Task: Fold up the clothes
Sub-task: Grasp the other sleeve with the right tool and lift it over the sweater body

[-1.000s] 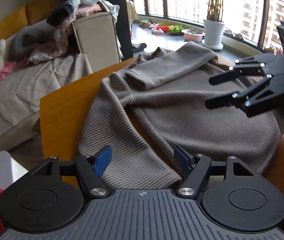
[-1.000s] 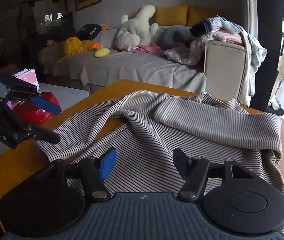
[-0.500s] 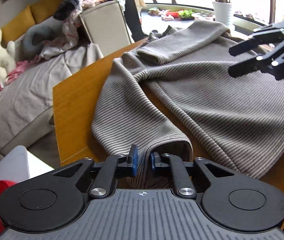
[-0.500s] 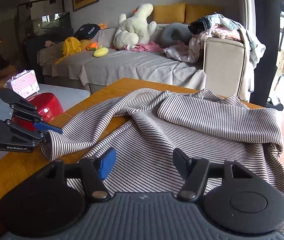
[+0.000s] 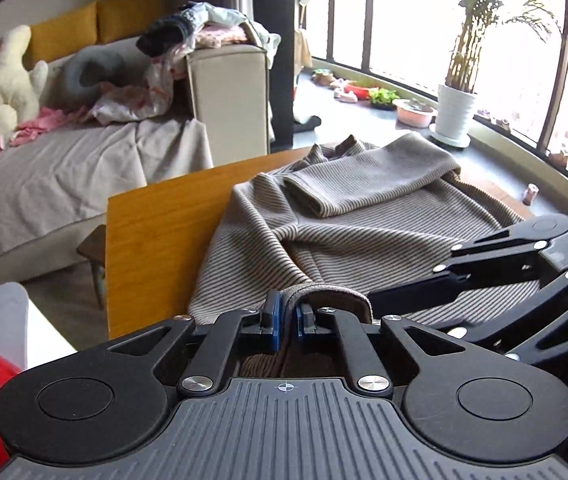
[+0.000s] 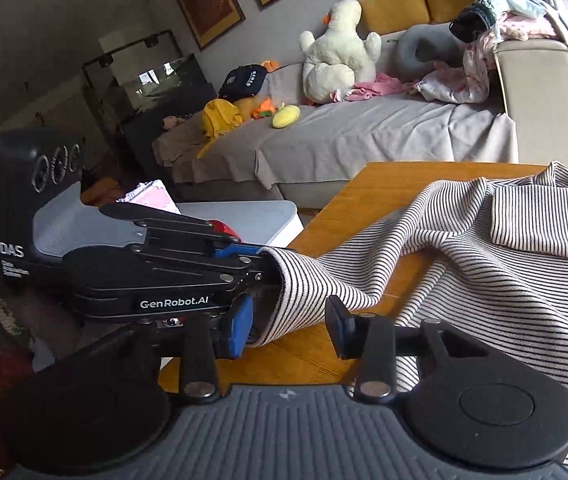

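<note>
**Left gripper pinches a sleeve cuff; right gripper spread beside it**

Nearest, the left gripper (image 5: pixel 287 320) has its blue-padded fingers pressed onto the cuff of one sleeve (image 6: pixel 284 280) of the beige, finely striped ribbed-knit sweater (image 5: pixel 363 236), lifting that cuff off the near edge of the orange-brown wooden tabletop (image 5: pixel 156 240). In the right wrist view the right gripper (image 6: pixel 287 330) has its fingers spread, holding nothing, with the same cuff hanging just in front of its left-hand pad; it is the free hand and sits close beside the pinch.

From the cuff the sleeve's long axis runs away and rightward to the sweater's body, which lies rumpled over the tabletop's middle and right side. The knit looks soft and limp, and should sag wherever it is unsupported. Toward the far edge the other sleeve (image 5: pixel 367 176) lies crossed over the body as a flat band.

Beyond the table stands a grey cloth-covered sofa (image 6: pixel 355 136) with a cream plush duck (image 6: pixel 339 52).
</note>
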The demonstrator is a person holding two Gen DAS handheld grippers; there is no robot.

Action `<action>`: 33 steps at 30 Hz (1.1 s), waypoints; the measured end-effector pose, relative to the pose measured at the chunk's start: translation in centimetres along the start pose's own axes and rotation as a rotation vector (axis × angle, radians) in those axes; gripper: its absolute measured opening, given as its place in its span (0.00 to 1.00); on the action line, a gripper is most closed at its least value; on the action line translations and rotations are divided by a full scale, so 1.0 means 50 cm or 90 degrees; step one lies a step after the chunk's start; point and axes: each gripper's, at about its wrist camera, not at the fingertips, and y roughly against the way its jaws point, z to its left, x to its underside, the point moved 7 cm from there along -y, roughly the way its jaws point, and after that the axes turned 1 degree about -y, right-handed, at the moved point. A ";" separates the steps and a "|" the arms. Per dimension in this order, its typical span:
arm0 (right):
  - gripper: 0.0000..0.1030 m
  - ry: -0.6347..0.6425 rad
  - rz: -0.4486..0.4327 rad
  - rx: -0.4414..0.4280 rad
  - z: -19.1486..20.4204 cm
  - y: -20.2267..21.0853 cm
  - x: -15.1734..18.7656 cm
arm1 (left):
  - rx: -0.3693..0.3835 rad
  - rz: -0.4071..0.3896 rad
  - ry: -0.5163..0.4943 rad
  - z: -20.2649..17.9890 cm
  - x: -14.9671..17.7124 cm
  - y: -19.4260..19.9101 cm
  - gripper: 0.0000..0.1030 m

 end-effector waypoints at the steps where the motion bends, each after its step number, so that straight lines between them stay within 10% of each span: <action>1: 0.36 0.014 0.000 0.024 -0.009 -0.010 0.001 | 0.003 -0.004 0.003 -0.002 -0.003 0.000 0.09; 4: 0.05 0.054 -0.002 0.095 -0.038 -0.035 0.002 | 0.006 -0.022 0.010 -0.006 -0.018 0.001 0.17; 8: 0.04 0.088 -0.053 0.185 -0.131 0.007 -0.085 | -0.007 -0.066 0.020 0.002 -0.045 0.010 0.54; 13: 0.04 0.131 -0.158 0.312 -0.246 0.141 -0.242 | 0.004 -0.091 0.057 0.006 -0.085 -0.021 0.68; 19: 0.04 0.113 -0.165 0.422 -0.407 0.229 -0.294 | 0.052 -0.074 0.061 -0.051 -0.118 -0.109 0.73; 29: 0.05 0.072 -0.100 0.412 -0.571 0.191 -0.227 | 0.092 -0.056 0.054 -0.146 -0.173 -0.253 0.83; 33: 0.25 0.028 -0.042 0.458 -0.634 0.184 -0.171 | 0.079 -0.045 0.055 -0.160 -0.169 -0.316 0.83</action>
